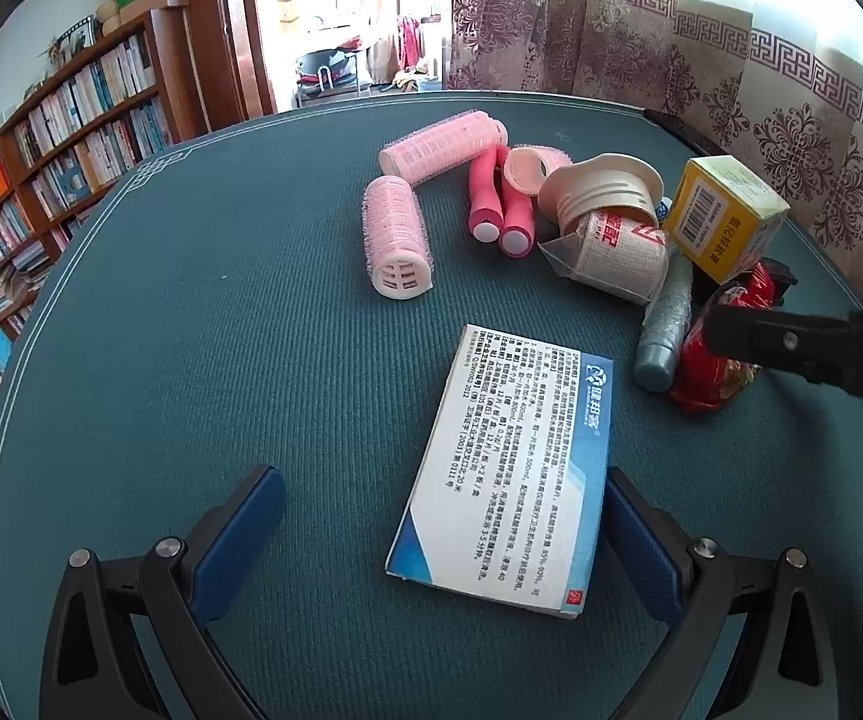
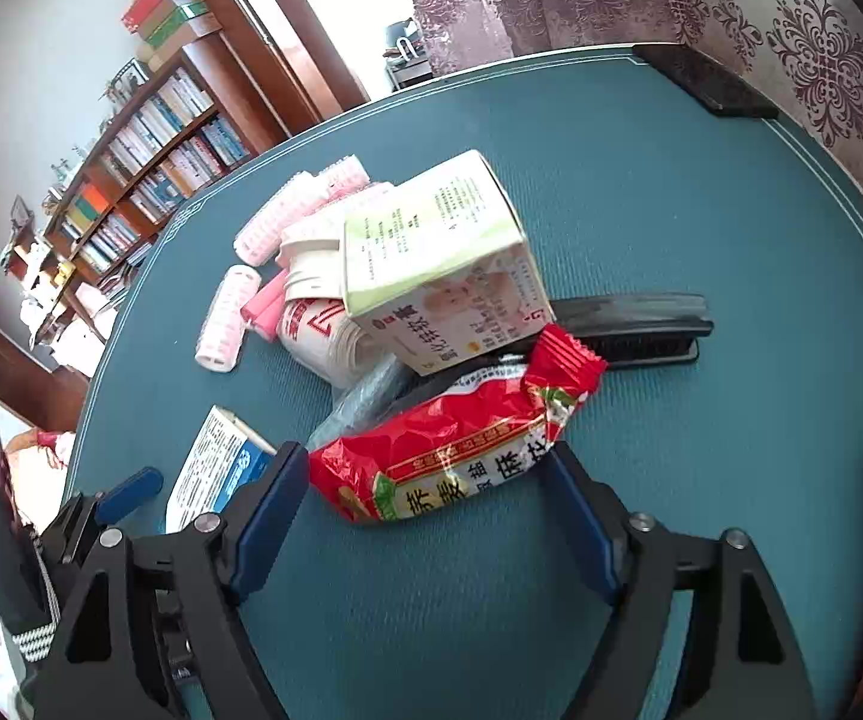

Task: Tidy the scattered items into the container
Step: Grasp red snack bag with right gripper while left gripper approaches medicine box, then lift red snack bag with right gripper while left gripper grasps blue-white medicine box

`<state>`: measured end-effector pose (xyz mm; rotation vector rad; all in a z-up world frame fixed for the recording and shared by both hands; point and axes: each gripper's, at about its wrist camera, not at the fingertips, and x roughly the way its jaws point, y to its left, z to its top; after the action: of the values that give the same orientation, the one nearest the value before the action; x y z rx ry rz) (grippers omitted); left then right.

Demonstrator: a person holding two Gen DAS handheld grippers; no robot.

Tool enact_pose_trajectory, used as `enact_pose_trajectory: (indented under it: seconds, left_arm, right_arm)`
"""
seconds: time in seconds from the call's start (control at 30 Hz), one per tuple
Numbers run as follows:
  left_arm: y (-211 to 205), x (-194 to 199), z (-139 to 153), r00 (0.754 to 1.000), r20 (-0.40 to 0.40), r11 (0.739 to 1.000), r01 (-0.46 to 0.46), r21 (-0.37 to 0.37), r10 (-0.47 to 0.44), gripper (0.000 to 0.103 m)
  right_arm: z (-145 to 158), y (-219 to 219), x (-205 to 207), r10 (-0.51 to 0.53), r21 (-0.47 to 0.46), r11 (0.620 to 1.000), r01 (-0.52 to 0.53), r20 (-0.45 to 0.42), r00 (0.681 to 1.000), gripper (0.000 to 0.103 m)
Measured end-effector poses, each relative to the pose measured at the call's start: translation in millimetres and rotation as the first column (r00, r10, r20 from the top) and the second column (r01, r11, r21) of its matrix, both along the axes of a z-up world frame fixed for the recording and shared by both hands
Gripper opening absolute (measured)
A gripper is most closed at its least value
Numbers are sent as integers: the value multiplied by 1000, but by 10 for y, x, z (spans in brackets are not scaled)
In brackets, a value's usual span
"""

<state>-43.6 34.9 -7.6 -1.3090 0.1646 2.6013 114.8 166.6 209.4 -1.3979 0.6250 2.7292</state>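
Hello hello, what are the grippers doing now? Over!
Both grippers open. Left gripper over blue-and-white box. Right gripper straddling red snack bag, not gripping. Yellow box piled behind.

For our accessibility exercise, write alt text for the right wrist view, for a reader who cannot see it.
An open right gripper with blue pads straddles the near end of a red snack packet lying on a teal table. Behind the packet sit a tilted white and green box, pink hair rollers and a black comb.
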Motion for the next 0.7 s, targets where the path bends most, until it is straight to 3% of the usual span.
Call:
enact_pose_trajectory:
  seconds: [0.17,0.27,0.47,0.7]
  left_arm:
    - [7,-5,-6,1000,-2,1000,0,1,0,103]
    - [13,-7,-7,1000,-2,1000,0,2,0,103]
    - [22,8,-9,1000,-2,1000,-1,3,1,103]
    - [18,7,-14,1000,-2,1000,0,2,0,103]
  right_arm:
    - [17,-143,-103,-28,97,995,27,14,999,84]
    - [18,-196,-90,10,140,990,-11,7,1000,84]
    - [6,-158,50,114,175,977,-121,51,992,84]
    - [109,104,427,115,182,975,-124,60,992,84]
